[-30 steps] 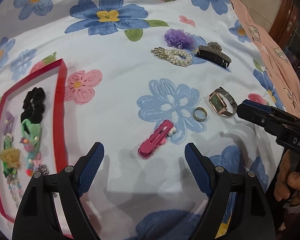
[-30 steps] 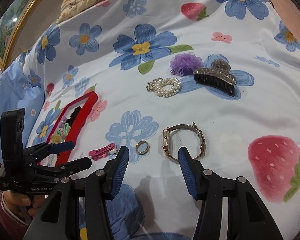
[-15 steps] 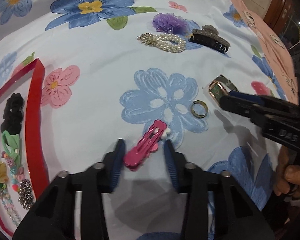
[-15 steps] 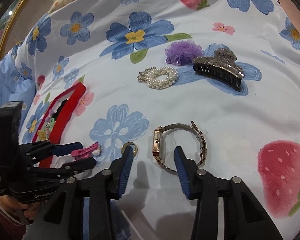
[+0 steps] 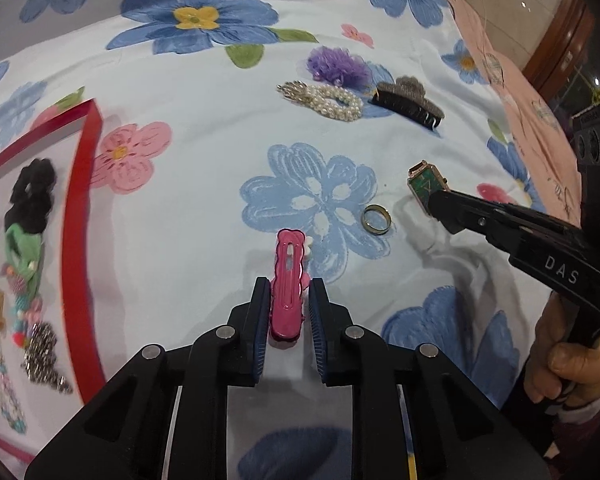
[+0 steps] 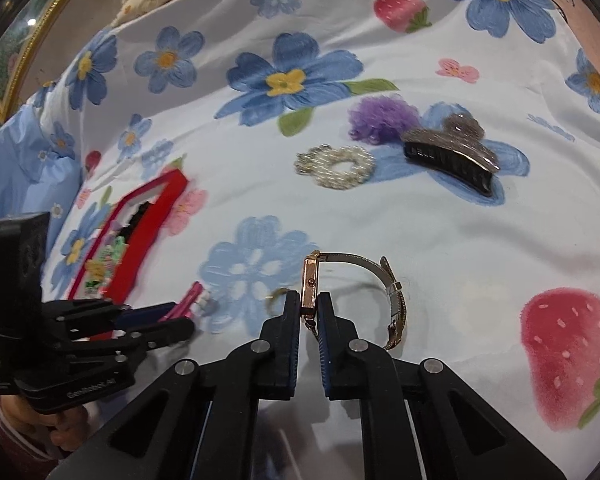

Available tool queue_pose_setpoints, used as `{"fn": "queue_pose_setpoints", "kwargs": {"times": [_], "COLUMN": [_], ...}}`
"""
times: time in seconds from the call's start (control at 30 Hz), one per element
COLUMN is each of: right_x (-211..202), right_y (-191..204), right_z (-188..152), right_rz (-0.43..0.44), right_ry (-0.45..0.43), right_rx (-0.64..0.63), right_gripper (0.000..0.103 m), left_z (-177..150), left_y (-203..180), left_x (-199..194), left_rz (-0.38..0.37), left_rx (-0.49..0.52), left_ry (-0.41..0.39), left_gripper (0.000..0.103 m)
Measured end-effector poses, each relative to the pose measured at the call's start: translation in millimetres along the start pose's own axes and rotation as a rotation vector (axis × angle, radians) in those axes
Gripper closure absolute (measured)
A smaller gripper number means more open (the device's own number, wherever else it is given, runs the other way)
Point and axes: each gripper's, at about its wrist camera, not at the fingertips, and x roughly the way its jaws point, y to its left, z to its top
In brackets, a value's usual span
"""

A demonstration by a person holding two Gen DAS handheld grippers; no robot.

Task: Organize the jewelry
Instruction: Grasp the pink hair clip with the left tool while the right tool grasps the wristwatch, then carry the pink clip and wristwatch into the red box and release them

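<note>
Pink hair clip (image 5: pixel 287 280): glossy, long, lies lengthwise between the left jaws, its near end gripped by both blue pads, its far end with a small white trim pointing away over the cloth.
Left gripper (image 5: pixel 288 308): jaws narrow, closed on the pink hair clip; low over the bedspread.
Right gripper (image 6: pixel 310 312): jaws narrow, clamped on the case of the watch (image 6: pixel 310 280); case stands on edge, rose-gold, with the mesh band arcing to the right and its clasp end resting on the cloth.
Watch, left wrist view: green face visible at the tip of the black right gripper (image 5: pixel 432 204).
Ring (image 5: pixel 376 219): gold band, flat on the cloth between the clip and the watch, touching neither.
Bedspread (image 5: pixel 204 200): white fabric, printed with blue flowers and strawberries; carries everything.
Red tray (image 5: pixel 74 216): at left, well apart from both grippers; holds a black scrunchie (image 5: pixel 32 196), a green piece, beaded strands and a sparkly clip.
Far group: pearl bracelet (image 6: pixel 336 166), purple scrunchie (image 6: pixel 380 118) and dark claw clip (image 6: pixel 448 156) lie close together beyond the watch; scrunchie and claw clip appear to touch.
Right hand (image 5: pixel 564 364): wrapped around the right gripper's handle at the frame edge.
</note>
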Motion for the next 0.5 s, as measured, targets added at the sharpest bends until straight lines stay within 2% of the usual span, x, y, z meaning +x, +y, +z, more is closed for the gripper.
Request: {"fn": "queue_pose_setpoints", "kwargs": {"times": [0.23,0.5], "right_x": [-12,-12], "right_y": [35,80], "right_z": [2,0], "right_rz": [0.071,0.142], "right_ry": [-0.014,-0.003], "right_rx": [-0.049,-0.115], "right_gripper": [0.095,0.095], "left_z": [-11,-28], "left_y": [19,56], "left_x": [-41,-85], "left_rz": [-0.004,0.027], "left_rx": [-0.078,-0.169], "left_ry": [-0.076,-0.151], "left_gripper": [0.085,0.085]}}
